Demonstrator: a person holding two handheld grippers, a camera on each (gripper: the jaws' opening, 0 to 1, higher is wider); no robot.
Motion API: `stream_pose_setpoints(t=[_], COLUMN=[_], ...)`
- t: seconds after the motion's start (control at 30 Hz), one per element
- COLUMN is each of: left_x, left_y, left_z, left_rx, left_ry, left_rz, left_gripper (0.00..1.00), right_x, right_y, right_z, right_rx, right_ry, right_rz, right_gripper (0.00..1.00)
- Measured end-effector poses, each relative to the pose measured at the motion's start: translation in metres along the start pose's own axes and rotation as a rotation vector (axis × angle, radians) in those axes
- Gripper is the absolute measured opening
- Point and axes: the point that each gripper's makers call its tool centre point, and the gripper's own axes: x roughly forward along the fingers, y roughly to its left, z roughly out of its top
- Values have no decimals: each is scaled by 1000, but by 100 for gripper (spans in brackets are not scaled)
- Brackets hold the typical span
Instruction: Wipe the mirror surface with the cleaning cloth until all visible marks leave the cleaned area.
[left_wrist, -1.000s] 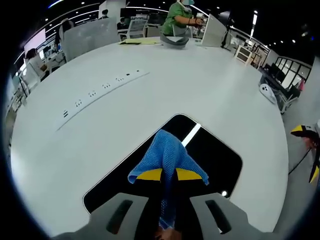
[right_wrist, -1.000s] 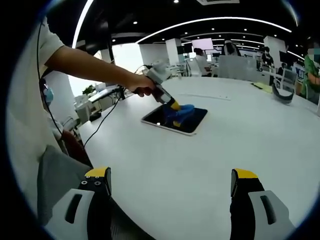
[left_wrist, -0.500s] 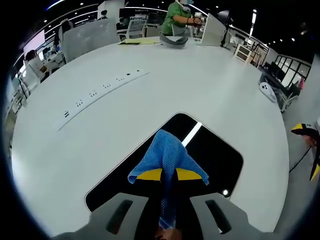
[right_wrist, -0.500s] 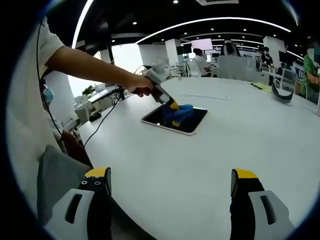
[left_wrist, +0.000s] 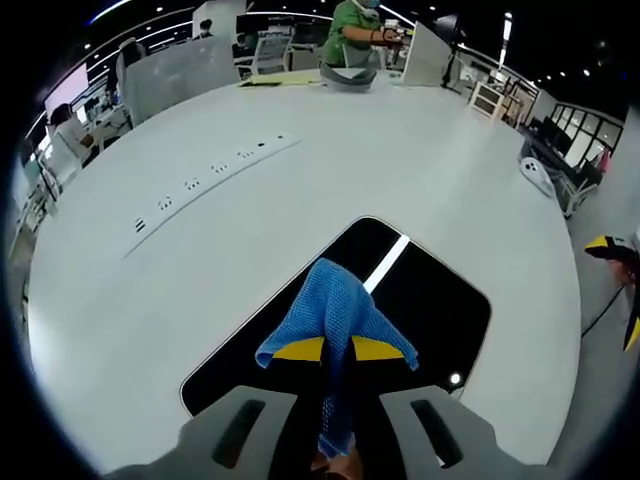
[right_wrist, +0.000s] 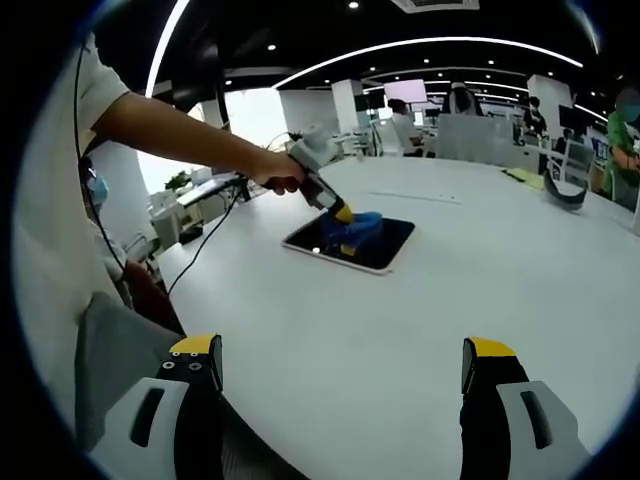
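The left tongs (left_wrist: 337, 349) have slid back along the mirror (left_wrist: 430, 310), clenched on the blue cloth (left_wrist: 335, 310) to wipe (right tongs (right_wrist: 340, 375) idle, released).

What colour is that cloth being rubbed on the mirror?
The cleaning cloth is blue with a knitted, mesh-like texture, seen best in the left gripper view.
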Motion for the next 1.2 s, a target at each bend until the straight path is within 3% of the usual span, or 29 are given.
stream_pose_setpoints(t=[1.2], left_x=[-9], left_y=[12], left_z=[-11], left_rx=[24], left_ry=[19], left_rz=[18], left_gripper=[6], right_x=[6], right_y=[9], right_z=[1], right_rx=[-12], right_ry=[7], right_rz=[27], right_gripper=[100])
